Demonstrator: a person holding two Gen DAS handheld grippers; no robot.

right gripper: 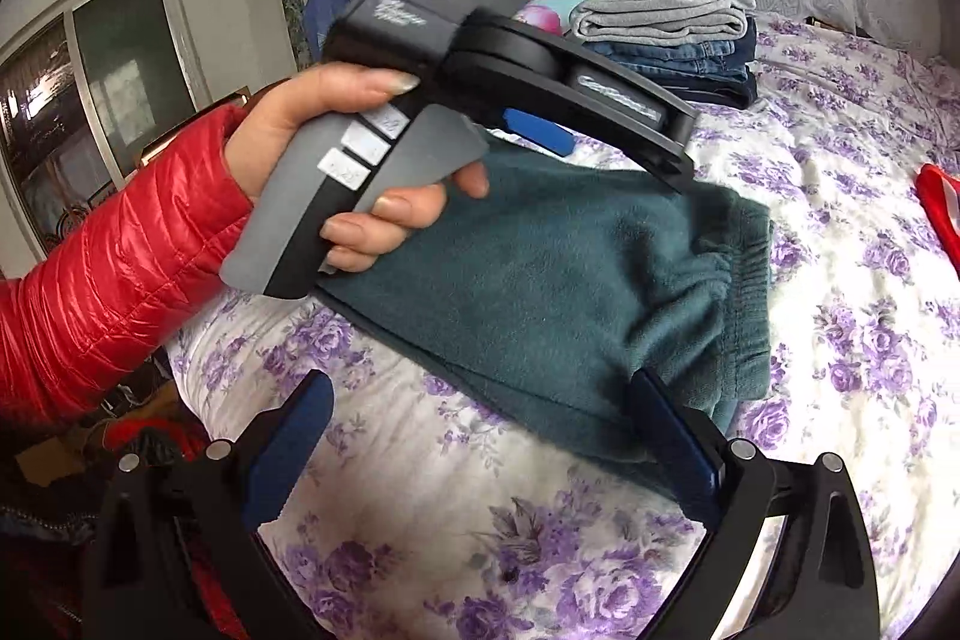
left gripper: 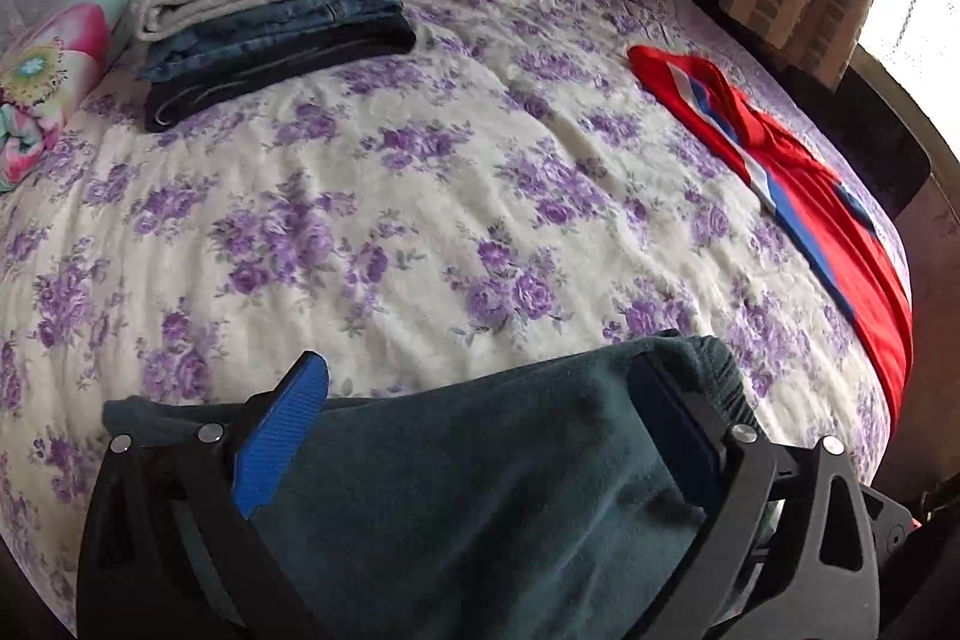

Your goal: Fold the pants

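Pants (right gripper: 558, 292), dark teal fleece, folded into a compact bundle, lying on the bed (left gripper: 420, 196) near its front edge; elastic waistband turned toward the right in the right wrist view.

Left claw (left gripper: 480, 388): fingers spread wide, the folded pants lying between and beneath them. Its blue-padded left finger (left gripper: 282, 442) stands clear at the cloth's left edge; the right finger sits against the waistband side. Cloth fills the gap, but the jaws are not pressed together on it. In the right wrist view this tool hangs just above the far edge of the pants, gripped by a hand (right gripper: 336, 172) in a red quilted sleeve (right gripper: 102, 274).

Right claw (right gripper: 486, 400): fingers spread wide, holding nothing. The near corner of the pants reaches in between them, the right finger touching or just beside that folded edge; the left finger stands over bare bedspread, apart from the cloth.

Bed: white spread printed with purple flowers.

Stack of folded clothes (left gripper: 276, 4): far left of the bed, well apart from the pants; grey knit on top, blue denim beneath, dark garment at the bottom.

Red garment (left gripper: 798, 184) with blue and white stripes: spread flat at the bed's right edge, well apart from the pants.

Patterned cushion (left gripper: 42, 82), pink and green: beside the stack, at the far left.
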